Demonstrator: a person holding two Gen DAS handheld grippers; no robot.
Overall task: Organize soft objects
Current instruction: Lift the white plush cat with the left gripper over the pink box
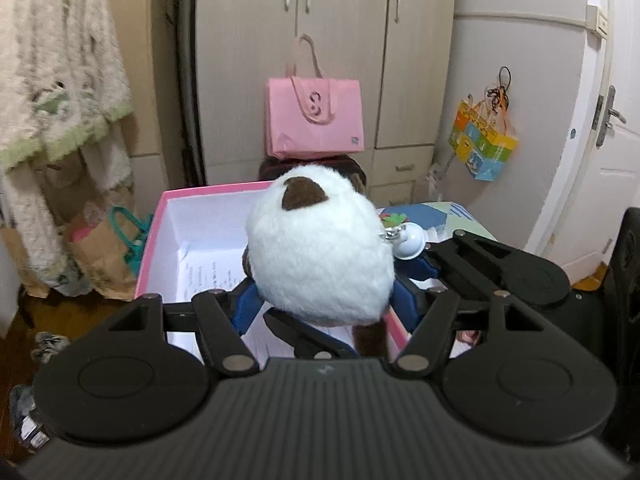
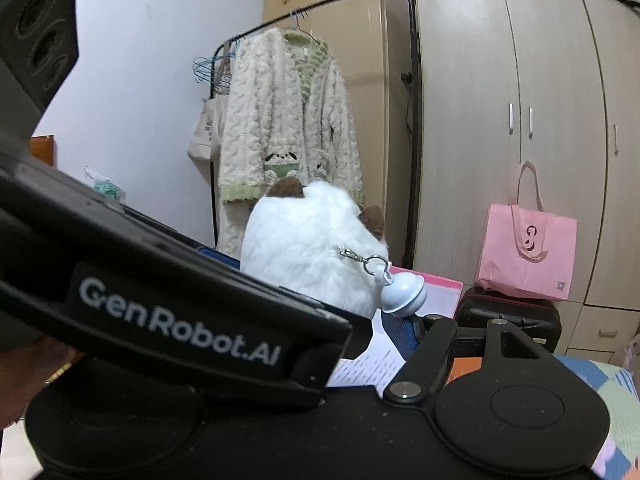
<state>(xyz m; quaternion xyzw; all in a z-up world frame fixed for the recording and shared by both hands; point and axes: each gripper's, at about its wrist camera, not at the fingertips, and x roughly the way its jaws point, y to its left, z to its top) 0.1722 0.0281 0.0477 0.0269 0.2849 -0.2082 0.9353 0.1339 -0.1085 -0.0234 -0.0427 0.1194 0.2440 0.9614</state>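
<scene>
A round white plush toy (image 1: 320, 248) with brown ears and a brown tail sits between the blue pads of my left gripper (image 1: 324, 300), which is shut on it. It hangs over the open pink box (image 1: 160, 216) with a white inside and printed paper at the bottom. A white bell charm (image 1: 408, 242) dangles from the plush on a clip. In the right wrist view the plush (image 2: 304, 252) and bell (image 2: 404, 292) are close ahead. The left gripper's black body (image 2: 172, 320) crosses in front and hides most of my right gripper; its blue pad (image 2: 400, 332) shows below the bell.
A pink tote bag (image 1: 316, 120) stands on a dark suitcase (image 2: 508, 316) before the beige wardrobe (image 1: 344, 20). A fluffy cream robe (image 2: 288, 120) hangs on a clothes rack at left. A brown paper bag (image 1: 100, 256) is on the floor. A colourful bag (image 1: 484, 140) hangs by the white door.
</scene>
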